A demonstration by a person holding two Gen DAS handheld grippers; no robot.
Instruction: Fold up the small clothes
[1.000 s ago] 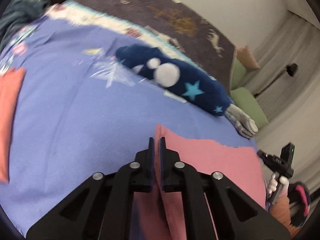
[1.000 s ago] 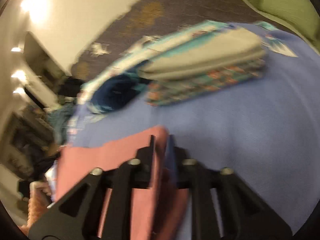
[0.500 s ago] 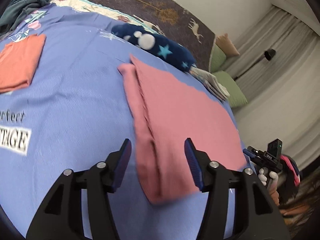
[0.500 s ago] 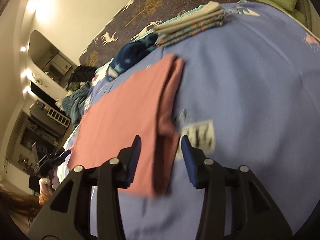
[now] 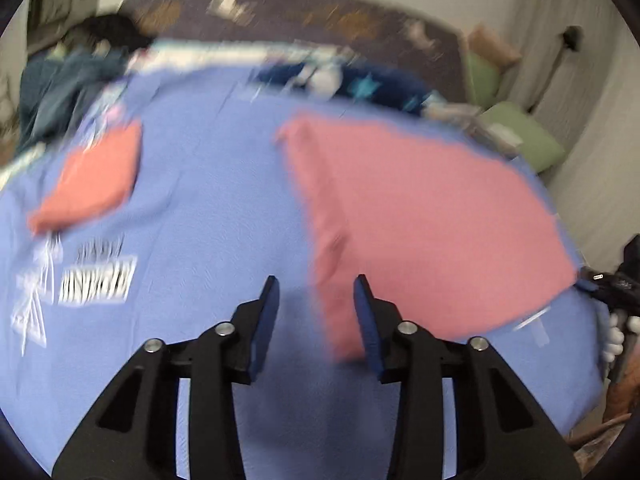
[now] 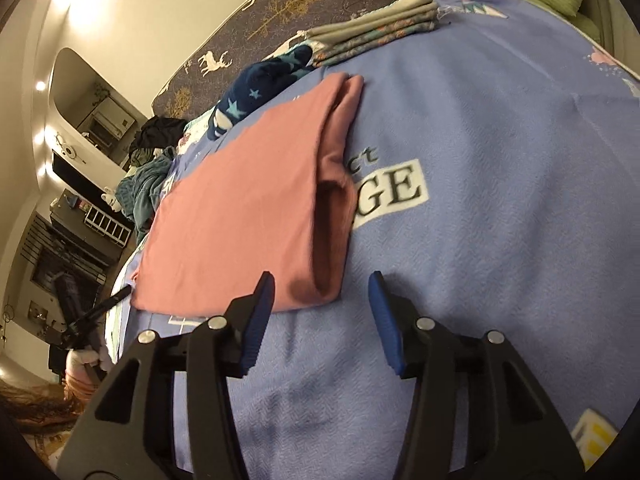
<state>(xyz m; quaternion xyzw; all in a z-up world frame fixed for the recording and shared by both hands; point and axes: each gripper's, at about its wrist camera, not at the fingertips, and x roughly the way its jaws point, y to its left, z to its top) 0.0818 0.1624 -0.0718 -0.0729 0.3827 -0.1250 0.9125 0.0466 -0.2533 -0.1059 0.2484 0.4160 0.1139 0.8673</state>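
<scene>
A pink garment (image 5: 416, 224) (image 6: 244, 216) lies flat on the blue bedspread (image 5: 208, 216) (image 6: 500, 168), folded lengthwise with a rolled edge on one side. My left gripper (image 5: 316, 300) hangs just short of its near left corner, jaws apart and closing, nothing pressed between the pads. In the right wrist view my right gripper (image 6: 320, 300) hovers in front of the garment's near right corner, jaws apart and still opening, holding nothing. The left wrist view is blurred by motion.
A folded orange cloth (image 5: 92, 176) lies at the left. A dark blue starred plush item (image 5: 360, 84) (image 6: 256, 88) sits behind the garment. A stack of folded clothes (image 6: 376, 28) rests at the bed's far end. Green cushions (image 5: 524, 140) and a teal heap (image 6: 140, 188) flank the bed.
Both grippers let go of the pink garment and drew back from it. The garment now lies flat on the bedspread. The left view has swung left, showing the orange cloth.
</scene>
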